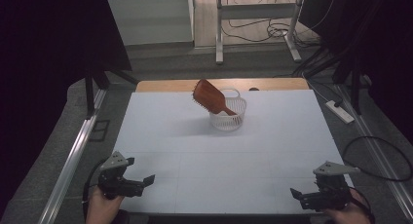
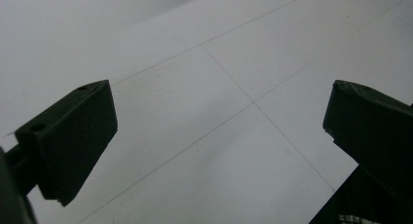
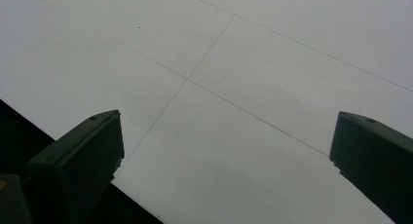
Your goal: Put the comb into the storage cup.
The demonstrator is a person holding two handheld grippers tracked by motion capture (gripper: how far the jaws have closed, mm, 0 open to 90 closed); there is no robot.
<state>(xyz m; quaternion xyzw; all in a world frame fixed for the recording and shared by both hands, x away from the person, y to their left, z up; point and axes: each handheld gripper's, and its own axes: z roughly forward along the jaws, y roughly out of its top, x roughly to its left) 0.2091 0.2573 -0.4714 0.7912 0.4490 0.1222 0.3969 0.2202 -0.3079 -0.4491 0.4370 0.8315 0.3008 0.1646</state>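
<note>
A brown wooden hairbrush (image 1: 209, 96) leans in a small white basket (image 1: 229, 118) at the far middle of the white table (image 1: 224, 156), handle down inside the basket, head sticking up to the left. My left gripper (image 1: 141, 181) rests at the near left corner, held by a hand, jaws wide apart over bare table (image 2: 214, 136). My right gripper (image 1: 298, 195) sits at the near right edge, jaws also spread with nothing between them (image 3: 229, 151). Both are far from the basket.
A wooden strip (image 1: 165, 84) runs along the table's far edge. A metal rail (image 1: 73, 156) lies left of the table, a power strip (image 1: 340, 111) and cables lie on the floor to the right. A desk frame (image 1: 219, 34) stands beyond.
</note>
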